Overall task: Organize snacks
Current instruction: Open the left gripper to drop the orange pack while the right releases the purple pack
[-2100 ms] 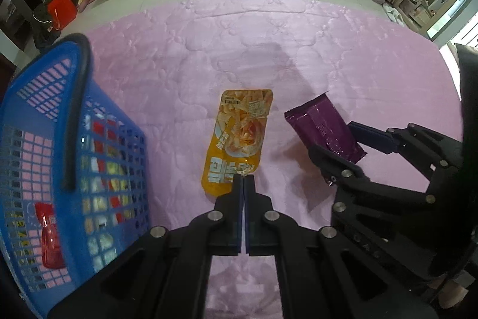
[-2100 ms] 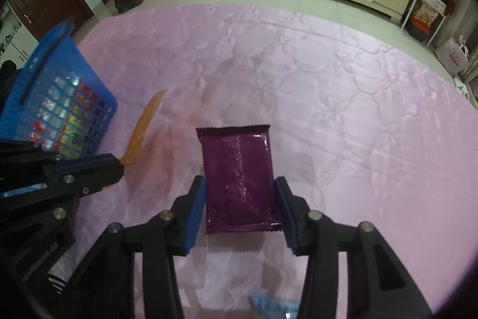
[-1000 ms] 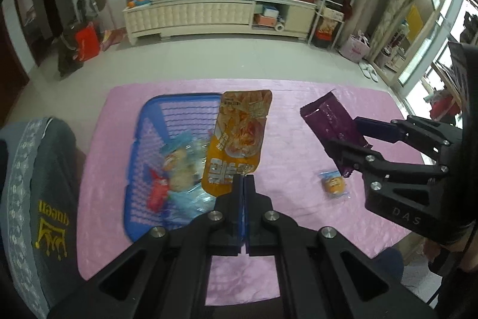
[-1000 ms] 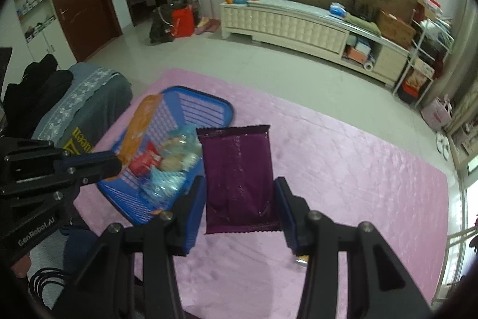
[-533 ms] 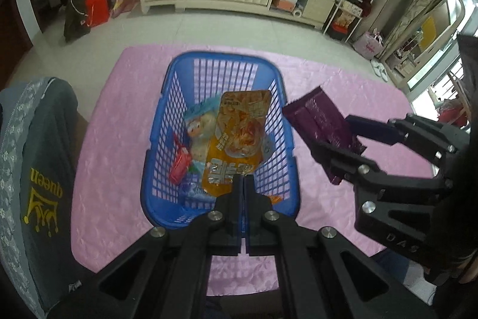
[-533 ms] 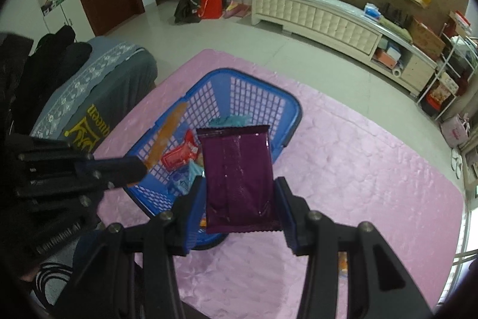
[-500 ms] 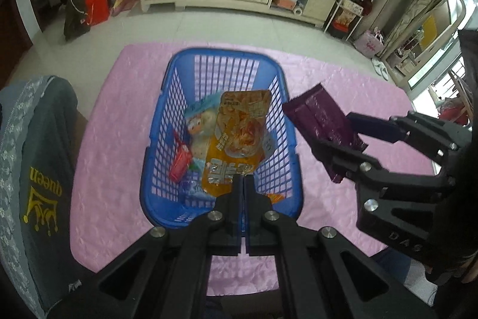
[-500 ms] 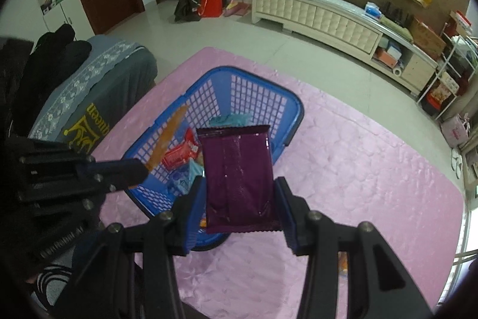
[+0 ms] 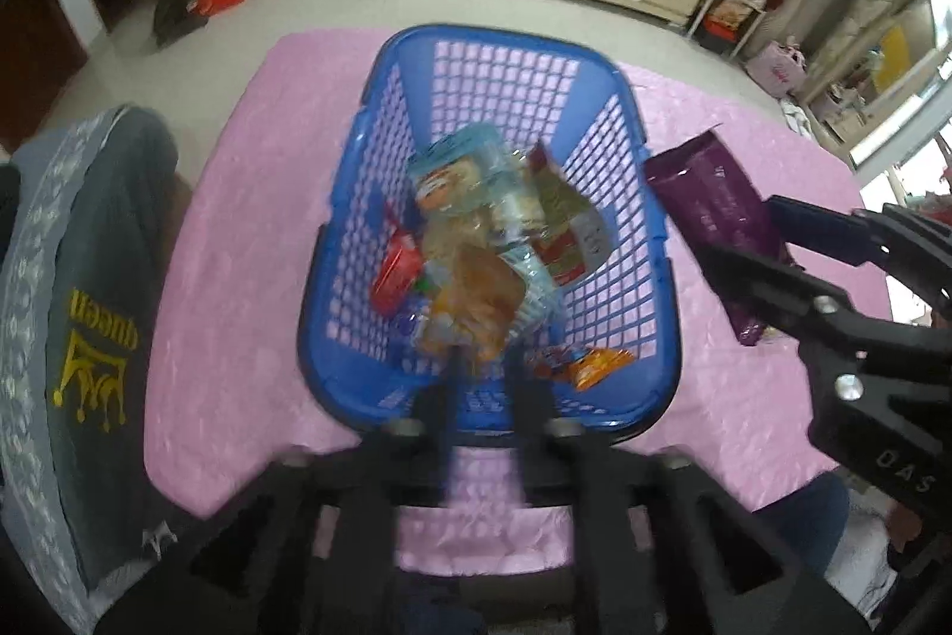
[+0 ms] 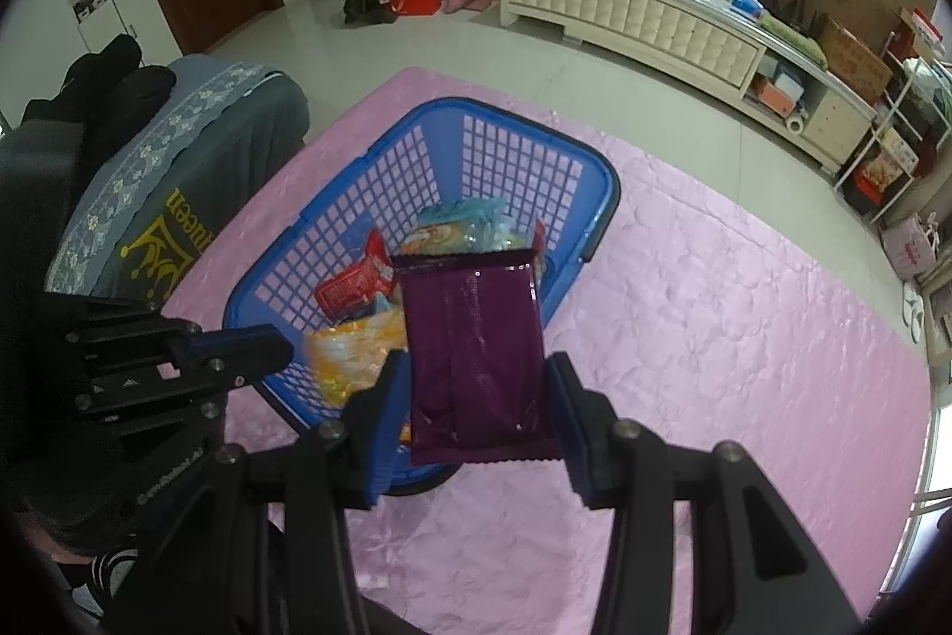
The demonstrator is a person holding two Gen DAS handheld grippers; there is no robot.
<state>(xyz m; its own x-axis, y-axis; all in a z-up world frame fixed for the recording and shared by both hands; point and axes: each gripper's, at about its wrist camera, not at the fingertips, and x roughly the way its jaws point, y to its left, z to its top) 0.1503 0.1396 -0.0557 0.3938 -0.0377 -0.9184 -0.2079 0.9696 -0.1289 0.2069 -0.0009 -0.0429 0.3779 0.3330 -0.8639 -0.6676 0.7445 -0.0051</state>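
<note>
Two grippers hang over the blue basket (image 9: 648, 218) on the pink cloth (image 10: 714, 307): the left gripper (image 9: 479, 379) is spread apart with nothing between its fingers, the orange pouch (image 9: 476, 296) lying among the snacks inside, while the right gripper (image 10: 479, 415) pinches the purple packet (image 10: 476, 355) above the basket's near rim.

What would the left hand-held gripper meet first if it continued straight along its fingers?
Probably the snack pile inside the blue basket, most likely the orange packet directly ahead of the left hand-held gripper. Motion blur makes depth uncertain.
</note>
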